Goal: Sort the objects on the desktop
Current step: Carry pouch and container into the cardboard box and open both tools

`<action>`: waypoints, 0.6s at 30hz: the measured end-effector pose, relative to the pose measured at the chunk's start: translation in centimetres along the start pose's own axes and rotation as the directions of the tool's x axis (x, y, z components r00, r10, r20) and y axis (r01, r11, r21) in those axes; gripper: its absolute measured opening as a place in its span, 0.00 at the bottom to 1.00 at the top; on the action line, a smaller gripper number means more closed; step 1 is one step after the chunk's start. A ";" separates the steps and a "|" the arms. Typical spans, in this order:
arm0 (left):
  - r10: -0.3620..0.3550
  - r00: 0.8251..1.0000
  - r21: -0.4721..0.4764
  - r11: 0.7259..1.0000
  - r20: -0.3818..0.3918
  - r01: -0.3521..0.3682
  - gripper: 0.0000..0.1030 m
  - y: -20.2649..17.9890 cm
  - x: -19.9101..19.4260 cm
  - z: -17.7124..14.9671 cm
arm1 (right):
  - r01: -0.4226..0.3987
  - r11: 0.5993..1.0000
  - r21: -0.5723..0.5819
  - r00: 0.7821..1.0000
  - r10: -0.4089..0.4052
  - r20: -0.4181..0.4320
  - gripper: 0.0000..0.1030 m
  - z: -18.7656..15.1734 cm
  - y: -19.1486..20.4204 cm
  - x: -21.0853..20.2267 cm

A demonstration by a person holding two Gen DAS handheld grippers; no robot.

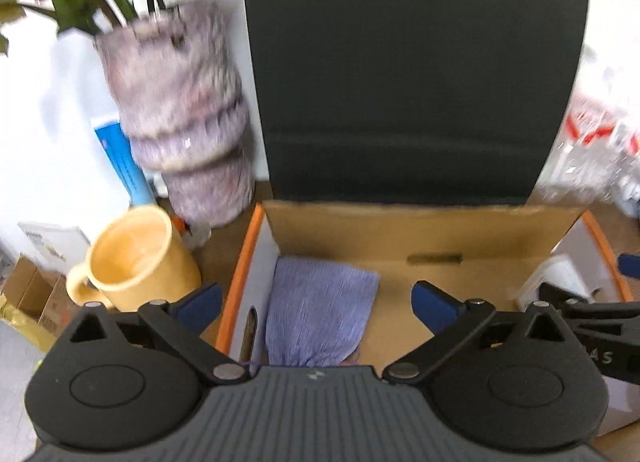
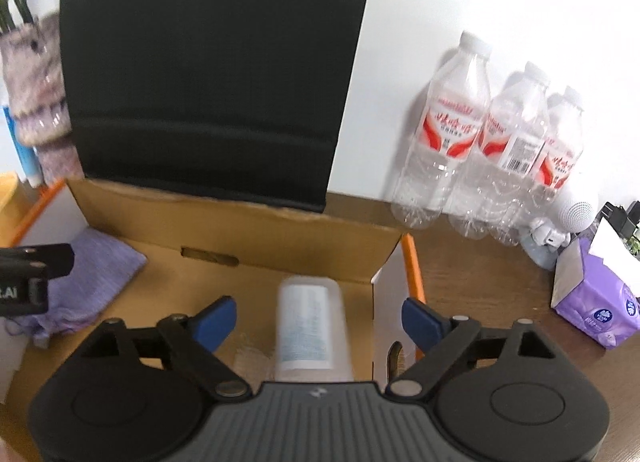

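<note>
An open cardboard box (image 1: 432, 238) with orange edges and a raised black lid sits on the wooden desk. A purple cloth pouch (image 1: 320, 310) lies in its left part, with a thin dark pen (image 1: 249, 336) beside the left wall. My left gripper (image 1: 316, 302) is open above the pouch, holding nothing. In the right wrist view the box (image 2: 248, 221) holds a white plastic bottle (image 2: 308, 330) lying between the fingers of my open right gripper (image 2: 318, 322), which does not touch it. The pouch (image 2: 86, 282) lies at the left there.
A yellow mug (image 1: 136, 258) and a purple vase (image 1: 180, 113) with flowers stand left of the box. Three water bottles (image 2: 488, 137), a small white speaker (image 2: 576, 213) and a purple tissue pack (image 2: 596, 298) stand to its right on the desk.
</note>
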State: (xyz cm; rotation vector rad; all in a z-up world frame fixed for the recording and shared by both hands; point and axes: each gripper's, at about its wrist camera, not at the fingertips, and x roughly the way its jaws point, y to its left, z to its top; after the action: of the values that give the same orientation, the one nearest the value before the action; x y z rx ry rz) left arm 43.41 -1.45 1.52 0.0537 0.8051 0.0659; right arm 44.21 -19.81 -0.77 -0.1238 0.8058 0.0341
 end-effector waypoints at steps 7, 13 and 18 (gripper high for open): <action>-0.027 0.995 -0.010 1.000 0.100 0.028 1.00 0.8 -4.2 0.0 | -0.019 1.000 -0.021 1.000 0.019 0.024 1.00 0.5 -0.8 -2.9; -0.053 0.987 -0.022 0.998 0.154 0.057 1.00 1.7 -7.1 -0.6 | -0.052 0.999 -0.014 0.996 0.053 0.068 1.00 0.2 -1.2 -6.2; -0.026 0.982 0.029 0.999 0.185 0.022 1.00 2.0 -9.7 -2.7 | -0.094 0.996 -0.005 0.990 0.094 0.104 1.00 -1.1 -1.5 -9.5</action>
State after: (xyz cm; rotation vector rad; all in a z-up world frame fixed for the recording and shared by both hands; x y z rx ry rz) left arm 34.71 -0.18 6.75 0.0741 0.6205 0.0269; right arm 36.93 -21.29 5.50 -0.0836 0.7070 0.1285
